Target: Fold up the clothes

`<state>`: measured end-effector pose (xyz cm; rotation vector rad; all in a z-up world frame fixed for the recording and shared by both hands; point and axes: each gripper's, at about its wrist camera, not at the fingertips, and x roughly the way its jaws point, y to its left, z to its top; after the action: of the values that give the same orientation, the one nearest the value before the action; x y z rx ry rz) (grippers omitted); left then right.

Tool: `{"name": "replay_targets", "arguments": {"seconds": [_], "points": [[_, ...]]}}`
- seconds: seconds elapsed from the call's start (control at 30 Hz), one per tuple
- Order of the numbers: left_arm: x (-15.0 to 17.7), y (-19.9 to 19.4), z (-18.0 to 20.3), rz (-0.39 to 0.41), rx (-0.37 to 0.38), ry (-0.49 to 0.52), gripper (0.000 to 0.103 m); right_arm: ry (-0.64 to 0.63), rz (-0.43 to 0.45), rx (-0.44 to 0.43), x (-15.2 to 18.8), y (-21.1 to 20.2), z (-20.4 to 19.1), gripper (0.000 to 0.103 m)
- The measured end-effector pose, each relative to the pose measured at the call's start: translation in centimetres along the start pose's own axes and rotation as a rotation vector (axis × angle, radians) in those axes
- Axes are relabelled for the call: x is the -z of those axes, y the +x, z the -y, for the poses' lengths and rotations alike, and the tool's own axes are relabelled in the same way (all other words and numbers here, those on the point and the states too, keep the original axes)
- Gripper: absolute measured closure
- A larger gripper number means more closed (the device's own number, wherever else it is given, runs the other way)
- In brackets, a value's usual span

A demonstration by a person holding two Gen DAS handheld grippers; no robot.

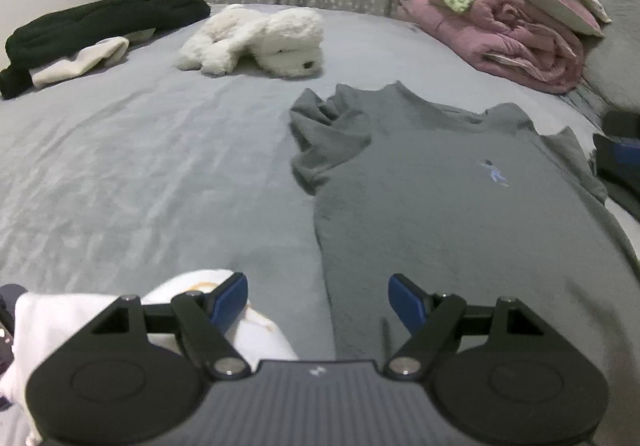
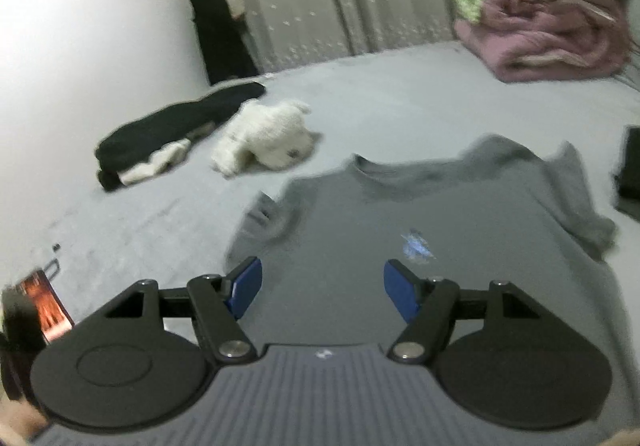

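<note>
A grey T-shirt (image 1: 440,198) lies face up on the grey bed sheet (image 1: 140,174), collar away from me and a small blue logo on its chest. Its left sleeve (image 1: 324,138) is bunched up and crumpled. My left gripper (image 1: 318,288) hovers open over the shirt's lower left edge, with nothing between its blue pads (image 1: 228,300). A white garment (image 1: 260,330) lies beneath its left finger. In the right wrist view my right gripper (image 2: 322,286) stands open above the T-shirt (image 2: 460,246), low on its chest, and holds nothing.
A white plush dog (image 1: 260,42) and a black garment (image 1: 100,22) lie at the far left of the bed. A pink quilt under green cloth (image 1: 512,34) is stacked at the back right. A dark object (image 2: 630,166) lies right of the shirt. A lit phone (image 2: 48,306) is near left.
</note>
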<state>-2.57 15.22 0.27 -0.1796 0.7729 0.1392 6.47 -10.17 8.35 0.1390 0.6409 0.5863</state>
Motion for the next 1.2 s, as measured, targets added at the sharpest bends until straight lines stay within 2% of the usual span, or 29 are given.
{"name": "replay_targets", "arguments": {"seconds": [0.23,0.43,0.63,1.0,1.2], "points": [[-1.5,0.6,-1.3,0.03,0.021,-0.086,0.024,-0.045,0.023,-0.057,-3.1,5.3,-2.3,0.032],[-2.2,1.8,-1.4,0.033,0.01,-0.115,0.024,-0.024,0.035,-0.085,-3.8,9.4,-2.5,0.032],[-2.3,3.2,-1.5,0.021,-0.021,-0.109,0.024,0.005,0.039,-0.09,-3.3,13.4,-2.1,0.032],[-2.1,5.2,-1.6,-0.009,-0.085,-0.097,0.024,0.026,0.069,-0.013,-0.9,19.8,-0.9,0.03],[-1.7,5.4,-0.8,0.003,-0.126,-0.071,0.023,0.053,0.004,-0.026,0.5,21.7,0.6,0.029]]}}
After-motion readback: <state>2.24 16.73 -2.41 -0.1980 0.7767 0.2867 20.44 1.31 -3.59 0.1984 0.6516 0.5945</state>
